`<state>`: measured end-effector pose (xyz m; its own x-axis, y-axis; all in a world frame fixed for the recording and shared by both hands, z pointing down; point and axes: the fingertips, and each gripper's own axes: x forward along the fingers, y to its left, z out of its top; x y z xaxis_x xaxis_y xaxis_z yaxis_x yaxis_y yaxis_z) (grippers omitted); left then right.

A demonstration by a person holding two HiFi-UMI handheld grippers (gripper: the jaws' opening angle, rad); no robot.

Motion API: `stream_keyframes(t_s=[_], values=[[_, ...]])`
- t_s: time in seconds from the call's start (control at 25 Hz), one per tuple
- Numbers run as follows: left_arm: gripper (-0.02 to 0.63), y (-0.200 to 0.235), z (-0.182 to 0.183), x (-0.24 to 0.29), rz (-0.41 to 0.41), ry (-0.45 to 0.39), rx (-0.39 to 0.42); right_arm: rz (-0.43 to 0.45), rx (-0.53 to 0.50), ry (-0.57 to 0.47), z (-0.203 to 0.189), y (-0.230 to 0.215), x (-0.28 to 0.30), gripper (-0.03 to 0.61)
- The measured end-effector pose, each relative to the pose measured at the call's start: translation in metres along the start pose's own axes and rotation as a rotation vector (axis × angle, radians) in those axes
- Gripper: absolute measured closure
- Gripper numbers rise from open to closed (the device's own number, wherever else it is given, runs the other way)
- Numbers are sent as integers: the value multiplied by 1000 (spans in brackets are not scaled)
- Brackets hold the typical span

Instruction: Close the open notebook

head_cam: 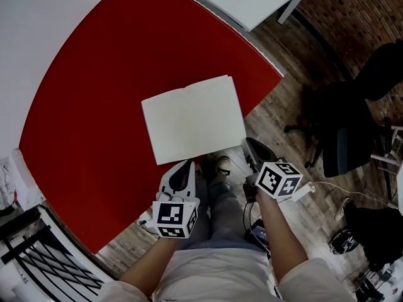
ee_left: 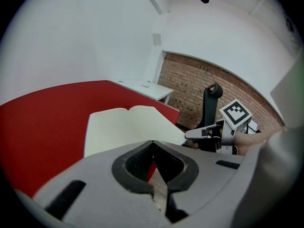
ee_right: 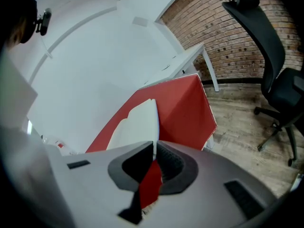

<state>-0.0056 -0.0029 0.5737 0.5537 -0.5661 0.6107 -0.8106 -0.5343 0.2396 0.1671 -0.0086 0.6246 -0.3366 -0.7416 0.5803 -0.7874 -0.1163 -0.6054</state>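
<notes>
Notebook point(head_cam: 194, 119) open on red table point(head_cam: 88, 124); office chair point(head_cam: 346, 131) well apart

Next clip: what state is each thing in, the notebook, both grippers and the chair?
notebook: open, lying flat on the red table.
left gripper: jaws together, nothing between them.
right gripper: closed, apparently on the notebook's near right corner.
office chair: upright, unoccupied.

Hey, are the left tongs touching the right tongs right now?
Apart. The head view shows the left tongs and right tongs separated, with floor between them.
</notes>
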Motion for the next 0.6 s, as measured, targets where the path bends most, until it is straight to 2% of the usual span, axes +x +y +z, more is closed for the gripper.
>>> stream_keyframes(t_s=[0.6], values=[[607,12,8,-20,42,-34,-15,45,-154,-101,40,65,-35,554]])
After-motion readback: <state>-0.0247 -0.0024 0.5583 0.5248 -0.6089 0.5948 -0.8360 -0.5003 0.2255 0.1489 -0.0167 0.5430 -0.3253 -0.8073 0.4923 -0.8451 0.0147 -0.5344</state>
